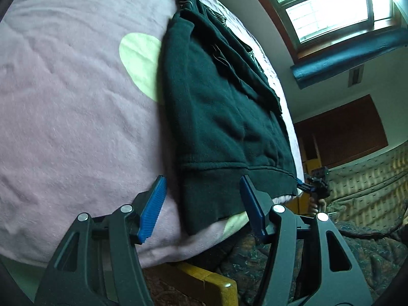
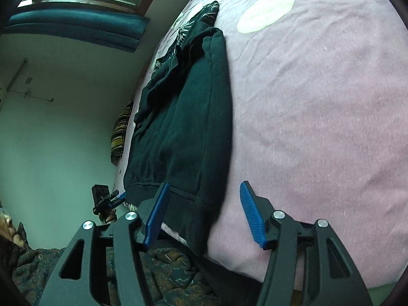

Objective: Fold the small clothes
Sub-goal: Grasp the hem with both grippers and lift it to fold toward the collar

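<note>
Daylit bedroom, pale walls

A bright wood-framed window (image 1: 329,5) above a rolled teal blind (image 2: 76,29); dark brown wooden cabinet (image 1: 344,132), perhaps a wardrobe.

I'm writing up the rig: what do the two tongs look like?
Both the left tongs and the right tongs look alike: matte black triangular arms with cut-out slots, round silver pivot pins, and ribbed blue pads on the two fingers. No cables or markings show.

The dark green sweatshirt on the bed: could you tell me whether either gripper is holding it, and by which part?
Nothing is held. The left gripper and right gripper both stand open near the sweatshirt hem, pads not pressing it.
</note>
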`<state>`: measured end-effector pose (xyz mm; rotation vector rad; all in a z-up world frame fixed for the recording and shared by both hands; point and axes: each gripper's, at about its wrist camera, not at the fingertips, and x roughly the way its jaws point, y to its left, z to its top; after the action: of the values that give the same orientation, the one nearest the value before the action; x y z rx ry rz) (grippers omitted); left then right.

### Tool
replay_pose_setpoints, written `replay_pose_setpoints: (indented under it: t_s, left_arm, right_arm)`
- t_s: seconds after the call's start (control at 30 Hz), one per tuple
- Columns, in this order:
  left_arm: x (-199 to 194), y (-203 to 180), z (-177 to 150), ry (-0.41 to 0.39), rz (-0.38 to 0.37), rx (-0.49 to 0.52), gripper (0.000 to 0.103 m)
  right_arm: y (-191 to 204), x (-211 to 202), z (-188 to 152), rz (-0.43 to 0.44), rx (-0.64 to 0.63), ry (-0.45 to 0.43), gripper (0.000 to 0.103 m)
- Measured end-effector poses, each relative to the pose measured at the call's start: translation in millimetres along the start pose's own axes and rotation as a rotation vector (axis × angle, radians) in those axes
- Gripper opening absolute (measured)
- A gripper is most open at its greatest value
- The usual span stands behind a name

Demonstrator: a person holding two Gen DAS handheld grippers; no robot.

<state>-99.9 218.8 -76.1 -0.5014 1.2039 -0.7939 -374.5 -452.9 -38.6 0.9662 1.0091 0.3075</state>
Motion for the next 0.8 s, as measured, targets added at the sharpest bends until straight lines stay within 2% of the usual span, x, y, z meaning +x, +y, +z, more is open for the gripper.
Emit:
replay_pose_setpoints:
  t_s: [0.07, 0.17, 0.27, 0.33, 0.37, 0.4, 0.53, 0.63, 0.67, 0.7, 0.73, 0.8]
  left_arm:
    - [4.1, -0.2, 0.1, 0.004, -0.033, -0.007, 0.056]
    - [12.3, -7.3, -1.7, 0.02, -0.032, 0.02, 0.054]
    - [20.8, -13.1, -3.1, 0.028, -0.044, 0.028, 0.052]
    - [25.1, -14.6, -4.0, 0.037, -0.058, 0.026, 0.044]
    - [29.0, -14.1, -4.3, 0.047, -0.064, 0.018, 0.035]
    - [32.5, -15.2, -5.1, 0.053, -0.052, 0.024, 0.032]
    - [33.6, -14.1, -4.6, 0.054, -0.051, 0.022, 0.031]
    - [32.3, -8.4, -4.3, 0.046, -0.044, -0.007, 0.026]
    - [32.1, -6.1, -4.4, 0.044, -0.042, -0.019, 0.019]
    - [32.4, -3.8, -4.5, 0.041, -0.033, -0.032, 0.012]
    - [33.3, -2.5, -4.7, 0.039, -0.026, -0.043, 0.01]
    - [33.0, -0.2, -5.3, 0.033, -0.024, -0.058, 0.008]
  right_arm:
    - [0.6, 3.6, -0.9, 0.021, 0.003, 0.01, 0.058]
    - [6.8, 15.1, -3.6, 0.059, -0.014, 0.039, 0.058]
    - [19.0, 29.1, -6.8, 0.056, -0.057, 0.077, 0.061]
    - [24.0, 31.2, -8.6, 0.061, -0.072, 0.084, 0.062]
    - [24.2, 30.9, -9.8, 0.068, -0.068, 0.087, 0.062]
    - [24.4, 31.0, -12.1, 0.074, -0.067, 0.092, 0.062]
    - [28.4, 31.9, -22.1, 0.105, -0.079, 0.117, 0.062]
    - [34.0, 36.5, -25.1, 0.098, -0.092, 0.108, 0.06]
    - [35.9, 38.5, -25.9, 0.089, -0.091, 0.104, 0.051]
    - [36.9, 40.3, -26.8, 0.072, -0.094, 0.115, 0.038]
    - [38.2, 44.0, -28.3, 0.05, -0.098, 0.129, 0.032]
    - [39.6, 51.6, -31.8, 0.005, -0.106, 0.151, 0.012]
